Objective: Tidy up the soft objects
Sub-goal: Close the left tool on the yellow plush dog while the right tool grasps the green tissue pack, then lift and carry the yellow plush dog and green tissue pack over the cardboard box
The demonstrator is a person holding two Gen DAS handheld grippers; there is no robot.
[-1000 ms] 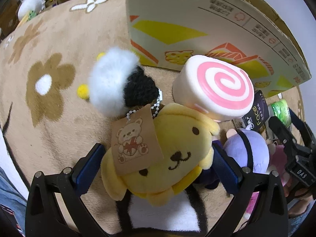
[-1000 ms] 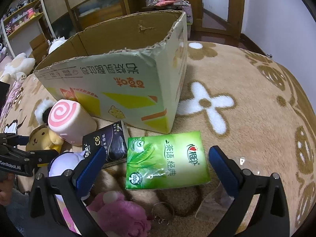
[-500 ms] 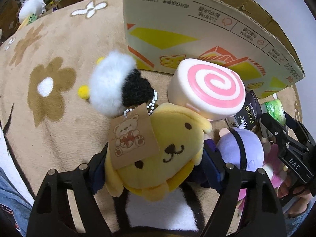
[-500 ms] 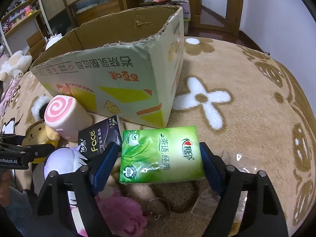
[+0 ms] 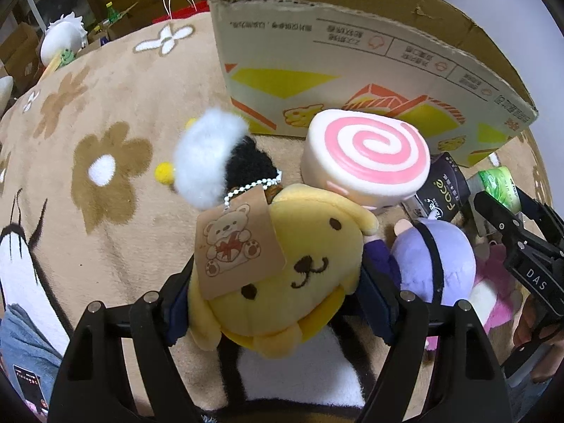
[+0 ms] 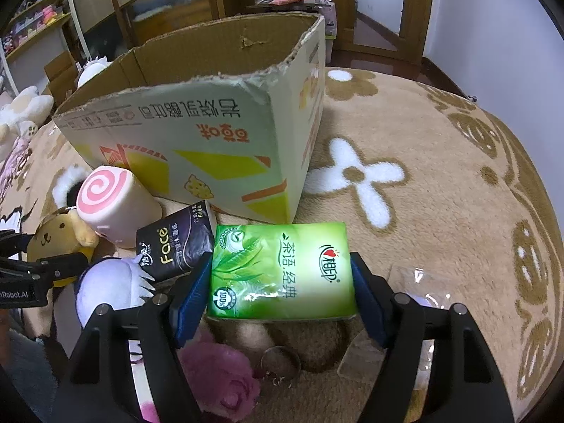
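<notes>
between your left gripper (image 5: 275, 303)'s blue pads sits the yellow dog plush (image 5: 282, 275), pinched at both sides of its round head and lifted clear of the carpet, so you have it by its widest, squashiest part, where it will not slip. its paper tag (image 5: 236, 246) on a bead chain flops over one eye; stitched nose and smile face up.

your right gripper (image 6: 282, 289)'s jaws are closing on the green tissue pack (image 6: 282, 268), pads against its two short ends; it sits flat and label-up, glossy and slightly puffed.

further out, the pink swirl roll cushion (image 5: 366, 155), the black-and-white pom-pom (image 5: 218, 162), the black tissue pack (image 6: 176, 243) and the lilac plush (image 5: 433, 261) crowd against the near wall of the open cardboard box (image 6: 197, 130), probably staged there so each trip is short. the box stands on the flowered carpet (image 6: 423, 176), open at the top, likely the place for all of it.
</notes>
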